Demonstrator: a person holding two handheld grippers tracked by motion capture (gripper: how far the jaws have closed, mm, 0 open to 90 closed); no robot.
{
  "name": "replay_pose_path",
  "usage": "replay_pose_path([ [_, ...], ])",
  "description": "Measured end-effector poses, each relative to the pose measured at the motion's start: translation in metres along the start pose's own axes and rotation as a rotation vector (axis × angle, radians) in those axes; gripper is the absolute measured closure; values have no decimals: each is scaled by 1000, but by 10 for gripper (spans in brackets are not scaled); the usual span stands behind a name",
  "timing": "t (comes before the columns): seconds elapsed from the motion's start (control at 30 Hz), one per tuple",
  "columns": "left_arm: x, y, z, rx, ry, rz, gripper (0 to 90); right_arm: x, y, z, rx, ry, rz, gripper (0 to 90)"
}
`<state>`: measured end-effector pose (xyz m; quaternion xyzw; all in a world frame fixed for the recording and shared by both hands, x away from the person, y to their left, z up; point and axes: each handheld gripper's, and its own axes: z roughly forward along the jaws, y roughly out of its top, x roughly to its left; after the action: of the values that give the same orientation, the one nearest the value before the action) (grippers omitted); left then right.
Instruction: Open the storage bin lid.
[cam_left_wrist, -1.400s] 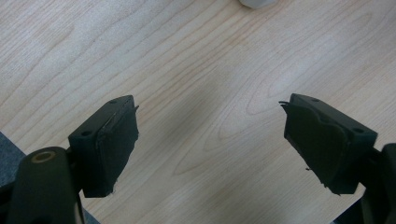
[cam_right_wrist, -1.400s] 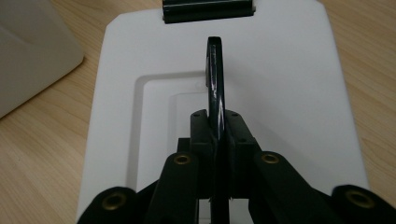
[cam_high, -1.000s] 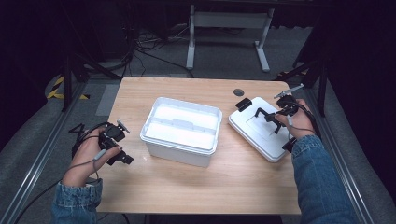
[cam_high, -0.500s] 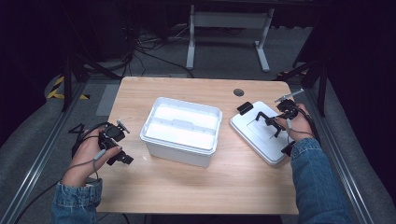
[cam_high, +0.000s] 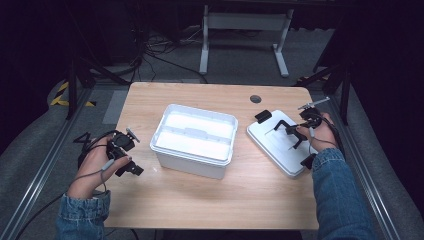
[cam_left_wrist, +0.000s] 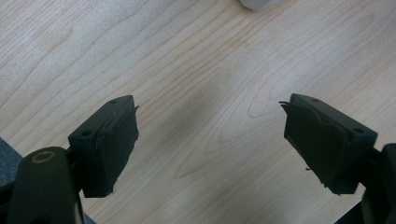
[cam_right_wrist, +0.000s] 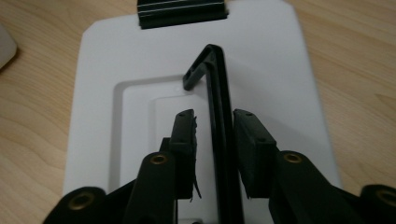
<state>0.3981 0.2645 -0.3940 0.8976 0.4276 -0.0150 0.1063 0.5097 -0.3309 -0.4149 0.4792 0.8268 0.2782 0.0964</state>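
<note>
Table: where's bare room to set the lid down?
Free: the wide front strip of the table below the white bin; the back strip behind it, up to the round hole. Crowded: right side, where the lid and right gripper sit.

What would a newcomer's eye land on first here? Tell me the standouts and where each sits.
The open white bin stands mid-table on the wooden table. To its right its white lid lies flat, black handle raised, and the right gripper straddles that handle, its jaws having just opened, a gap showing on one side. The left gripper hovers wide open over bare wood at the table's left.
</note>
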Motion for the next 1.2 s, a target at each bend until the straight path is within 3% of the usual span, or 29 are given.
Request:
replay_pose_path([
  [0.17, 0, 2, 0, 5, -6, -4, 183, -4, -2, -10, -59, -2, 24, 625],
  [0.53, 0, 3, 0, 10, -1, 6, 183, 12, 2, -41, -130, 8, -43, 595],
  [0.63, 0, 1, 1, 6, 14, -3, 183, 25, 2, -54, -157, 21, -82, 587],
  [0.8, -1, -2, 0, 2, 3, -3, 183, 41, -1, -65, -167, 47, -118, 583],
  [1.2, -1, -3, -1, 1, 4, -13, 183, 106, -10, -82, -154, 131, -277, 551],
])
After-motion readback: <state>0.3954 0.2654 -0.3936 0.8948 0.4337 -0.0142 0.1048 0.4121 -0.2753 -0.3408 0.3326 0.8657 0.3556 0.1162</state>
